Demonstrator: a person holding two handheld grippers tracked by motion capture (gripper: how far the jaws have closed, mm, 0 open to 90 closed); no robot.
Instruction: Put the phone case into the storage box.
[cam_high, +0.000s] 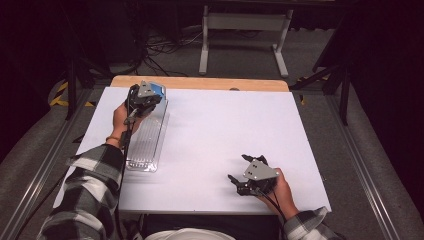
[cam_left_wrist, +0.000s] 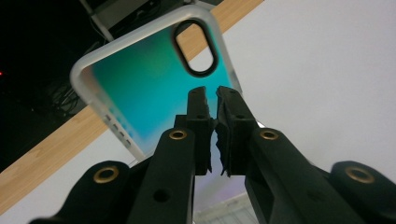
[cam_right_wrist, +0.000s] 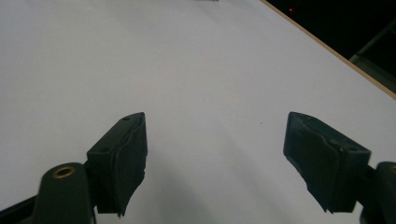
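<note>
**Left gripper pinches phone case; right gripper idle**

High view, upper left: left gripper (cam_high: 145, 97) over a clear tray (cam_high: 146, 137), w/ a blue phone case (cam_high: 158, 89) at its tip. Left gripper view adds detail — jaws clamped on the teal case's (cam_left_wrist: 154, 88) edge, camera cutout up top. Right gripper (cam_high: 239, 181), lower right, jaws spread wide over bare white table (cam_high: 225, 130).

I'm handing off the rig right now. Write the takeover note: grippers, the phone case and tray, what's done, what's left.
Left gripper: shut on the teal phone case, held up off the table at its far left.
Right gripper: open, empty, low over the near right of the table.
Clear plastic tray: lies on the table just below the case.
Done: case gripped and lifted.
Left: probably setting the case down; the destination can't be told.
</note>
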